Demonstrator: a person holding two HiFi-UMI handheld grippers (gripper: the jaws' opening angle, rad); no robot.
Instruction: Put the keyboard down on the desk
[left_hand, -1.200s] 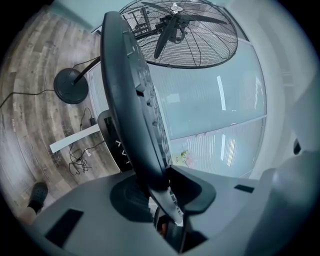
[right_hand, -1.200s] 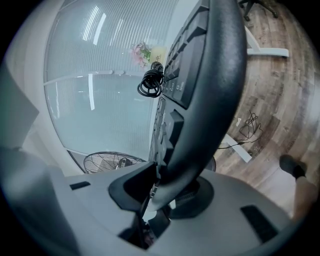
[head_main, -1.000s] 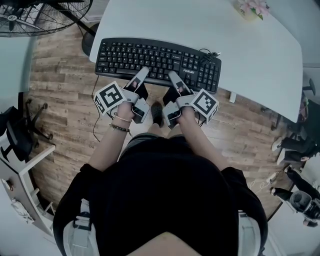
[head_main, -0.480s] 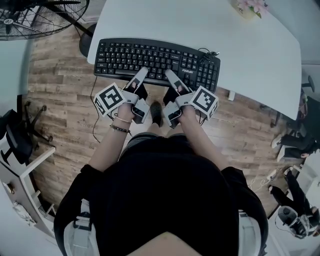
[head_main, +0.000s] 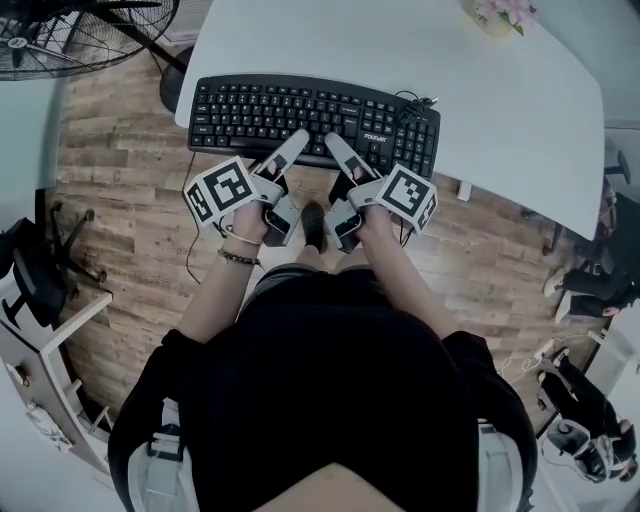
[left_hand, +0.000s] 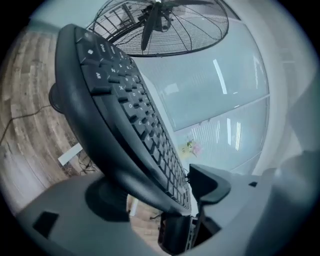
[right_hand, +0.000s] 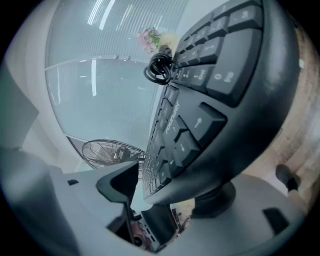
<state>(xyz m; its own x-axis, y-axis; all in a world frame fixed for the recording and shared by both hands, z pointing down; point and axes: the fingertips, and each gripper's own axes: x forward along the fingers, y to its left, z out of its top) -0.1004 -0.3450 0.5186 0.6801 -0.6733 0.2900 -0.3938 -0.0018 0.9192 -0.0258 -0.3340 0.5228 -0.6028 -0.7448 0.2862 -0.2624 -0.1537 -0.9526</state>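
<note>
Pointing at the white desk (head_main: 420, 60), the left gripper (head_main: 290, 148) has its jaws spread wide; they have just been opening. The front rim of the black keyboard (head_main: 300, 108) sits between them. The jaw under the rim seems to touch it, but the pad (left_hand: 207, 181) over the keys stands clear of them. The right gripper (head_main: 340, 152), just beside the left one, is the same: its jaws have just been opening and now stand wide, with the keyboard's front rim between them and the top pad (right_hand: 117, 186) off the keys. Neither gripper pinches anything. The keyboard lies flat on the desk, right in front of both grippers, along the desk's near edge. Past the right gripper, a coiled cable (head_main: 418, 108) sits at the keyboard's far corner. Farther that way is a bunch of pink flowers (head_main: 505, 15). Far past the left gripper, a big fan (head_main: 70, 30) stands on the wood floor (head_main: 130, 190).
</note>
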